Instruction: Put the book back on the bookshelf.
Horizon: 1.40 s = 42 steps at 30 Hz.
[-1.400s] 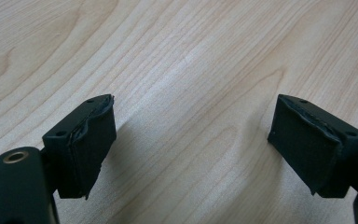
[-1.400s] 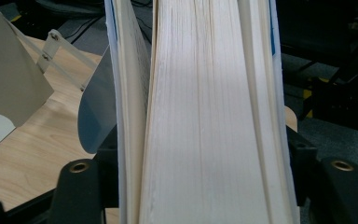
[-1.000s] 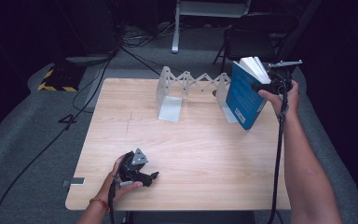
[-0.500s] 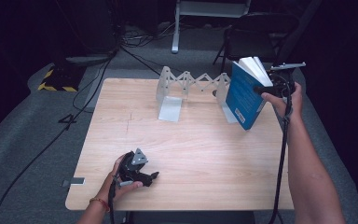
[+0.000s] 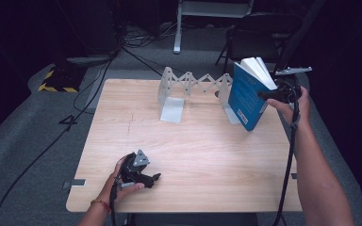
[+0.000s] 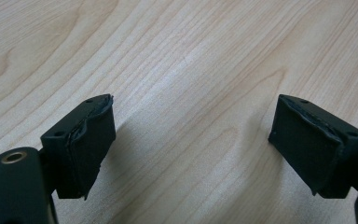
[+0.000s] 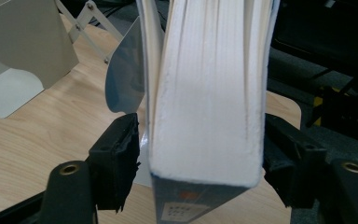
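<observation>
A thick blue paperback book [image 5: 245,101] stands tilted at the table's far right, its white page edge up and its lower corner near the tabletop. My right gripper [image 5: 269,94] is shut on its upper part. In the right gripper view the page block [image 7: 209,93] sits between the two black jaws of that gripper [image 7: 200,158], and the front cover splays slightly toward the left jaw. My left gripper [image 5: 152,179] rests low at the near left of the table, held in a hand. Its jaws [image 6: 191,140] stand wide open over bare wood with nothing between them.
A white expanding book rack [image 5: 193,81] stands along the far edge of the wooden table [image 5: 207,155], with one upright end plate [image 5: 171,101] at its left and another [image 7: 23,46] just behind the book. Cables trail over the dark floor, and a chair base stands behind.
The right hand and the book have shifted only slightly. The left gripper has stayed where it was.
</observation>
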Tool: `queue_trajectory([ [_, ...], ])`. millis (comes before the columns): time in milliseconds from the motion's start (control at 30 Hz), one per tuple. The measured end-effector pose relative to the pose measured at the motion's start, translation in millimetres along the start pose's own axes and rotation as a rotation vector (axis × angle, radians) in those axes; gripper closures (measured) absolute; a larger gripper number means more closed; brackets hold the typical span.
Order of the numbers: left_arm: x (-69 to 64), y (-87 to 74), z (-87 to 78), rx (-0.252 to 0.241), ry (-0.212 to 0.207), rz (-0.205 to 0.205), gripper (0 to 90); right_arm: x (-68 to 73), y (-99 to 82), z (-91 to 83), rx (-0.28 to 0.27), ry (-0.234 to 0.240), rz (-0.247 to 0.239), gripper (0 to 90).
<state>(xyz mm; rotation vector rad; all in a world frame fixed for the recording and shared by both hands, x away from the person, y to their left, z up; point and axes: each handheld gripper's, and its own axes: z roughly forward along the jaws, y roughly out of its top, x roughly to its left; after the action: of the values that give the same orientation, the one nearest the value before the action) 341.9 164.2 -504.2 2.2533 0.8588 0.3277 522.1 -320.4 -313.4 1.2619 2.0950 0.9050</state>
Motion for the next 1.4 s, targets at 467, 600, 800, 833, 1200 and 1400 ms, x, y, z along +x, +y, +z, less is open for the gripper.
queue_trajectory([
  [467,0.0,0.0,0.0,0.0,0.0,0.0,14.2,4.9,-9.7,-10.3,0.004,0.001,-0.039,32.0],
  [600,0.0,0.0,0.0,0.0,0.0,0.0,14.2,5.5,-11.6,-15.4,0.002,0.002,-0.049,31.7],
  [800,-0.1,0.0,0.0,0.001,0.001,0.0,14.2,6.0,-18.8,-20.5,0.001,0.002,-0.064,30.4],
  [833,-0.1,0.0,0.0,0.0,0.0,-0.001,14.2,6.1,-20.3,-21.0,0.0,0.002,-0.07,30.4],
  [1200,-0.1,0.3,0.4,0.0,-0.002,-0.002,14.0,10.2,-39.7,-25.7,0.005,0.019,-0.101,29.9],
  [1400,-0.3,0.3,0.8,-0.002,0.002,-0.006,13.8,13.6,-51.9,-29.0,0.005,0.034,-0.116,29.6],
])
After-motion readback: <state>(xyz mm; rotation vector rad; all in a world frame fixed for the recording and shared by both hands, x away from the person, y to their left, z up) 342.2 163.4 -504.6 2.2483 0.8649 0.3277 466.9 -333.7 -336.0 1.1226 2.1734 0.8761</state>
